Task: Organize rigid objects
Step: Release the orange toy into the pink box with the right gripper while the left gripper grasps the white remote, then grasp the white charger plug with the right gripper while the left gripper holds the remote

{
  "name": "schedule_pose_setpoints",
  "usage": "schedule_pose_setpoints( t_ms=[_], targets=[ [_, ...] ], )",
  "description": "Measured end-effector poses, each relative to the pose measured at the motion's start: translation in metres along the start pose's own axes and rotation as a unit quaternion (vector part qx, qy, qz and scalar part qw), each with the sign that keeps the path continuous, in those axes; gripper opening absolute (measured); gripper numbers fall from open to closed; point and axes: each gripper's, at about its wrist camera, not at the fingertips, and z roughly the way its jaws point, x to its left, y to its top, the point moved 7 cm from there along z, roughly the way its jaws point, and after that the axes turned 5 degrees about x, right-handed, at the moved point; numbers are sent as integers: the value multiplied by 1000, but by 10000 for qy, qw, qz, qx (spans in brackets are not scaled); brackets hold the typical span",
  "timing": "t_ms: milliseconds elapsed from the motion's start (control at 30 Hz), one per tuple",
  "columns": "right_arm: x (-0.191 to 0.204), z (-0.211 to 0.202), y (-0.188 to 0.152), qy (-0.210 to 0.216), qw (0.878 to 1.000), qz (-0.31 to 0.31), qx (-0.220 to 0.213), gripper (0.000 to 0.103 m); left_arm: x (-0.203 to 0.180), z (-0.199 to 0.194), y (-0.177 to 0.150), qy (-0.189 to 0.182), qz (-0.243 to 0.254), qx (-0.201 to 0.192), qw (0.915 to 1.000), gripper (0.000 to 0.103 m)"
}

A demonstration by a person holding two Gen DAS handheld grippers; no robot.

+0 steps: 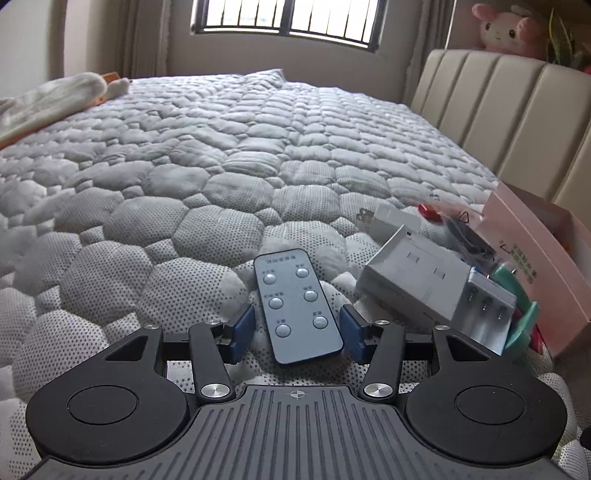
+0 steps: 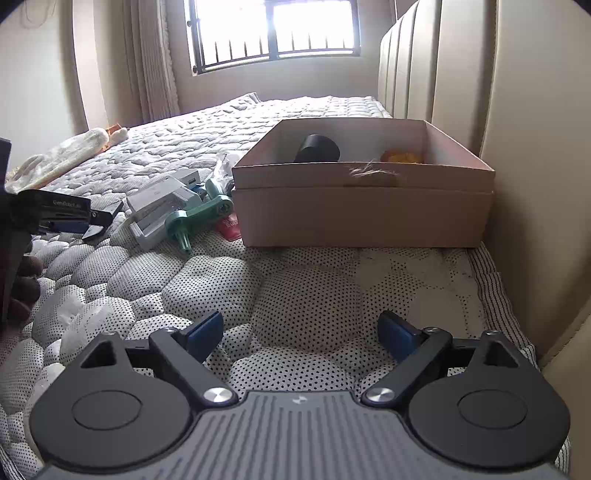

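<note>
The left claw (image 1: 297,328) stands wide around the remote (image 1: 295,304), lower centre, pads apart from it. Right claw (image 2: 301,338) gapes empty. Next, judging: squeeze, lift, carry to the box (image 2: 364,214).

One remote (image 1: 298,305); one pink box (image 2: 364,206); one white charger (image 1: 421,286); one plush toy (image 1: 508,31)

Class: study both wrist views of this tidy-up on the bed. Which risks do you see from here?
1. The remote lies flat on the soft quilt between the open left gripper; thin, it may slip.
2. The charger and green tool are piled together, so lifting one could drag the other.
</note>
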Motion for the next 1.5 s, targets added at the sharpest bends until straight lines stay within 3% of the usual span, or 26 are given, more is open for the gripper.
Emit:
schedule_pose_setpoints(
  t_ms=[133,200,333,433,567,667,800,933,1100,1167,1200,1367,1500],
  targets=[
    [2,0,-1,-58,10000,-74,-9,91,-1,5,6,18,19,19,10000,54],
    [4,-1,-1,-98,9999,-129,-23,91,-1,3,7,-4,58,3,10000,44],
    [12,-7,8,-158,9992,-366,-59,91,-8,-13,3,-485,-42,-11,9988,43],
    [30,-19,35,-73,9971,-702,-295,93,-13,-34,2,-667,-138,-159,9976,43],
    [58,-16,93,395,9972,-612,-172,100,-13,-58,3,-890,-293,-367,9949,43],
    [83,8,140,856,9960,-244,89,99,-3,-59,2,-879,-472,-339,9944,43],
    [118,64,185,960,9939,-68,541,88,13,-45,-3,-817,-709,-94,9941,43],
    [140,133,203,632,9924,30,1059,85,18,-32,-11,-823,-841,209,9928,43],
    [159,196,189,-162,9902,-316,1351,83,15,-39,-8,-996,-843,120,9914,43],
    [162,205,183,-249,9882,-421,1453,58,15,-37,-8,-978,-865,153,9913,43],
    [163,206,182,-215,9874,-439,1506,49,15,-36,-8,-970,-877,178,9913,43],
    [168,179,191,-155,9903,-562,1260,49,11,-37,-9,-1031,-829,202,9910,43],
    [171,125,197,238,9929,-670,949,49,7,-37,-11,-1129,-803,250,9900,43]
  ],
)
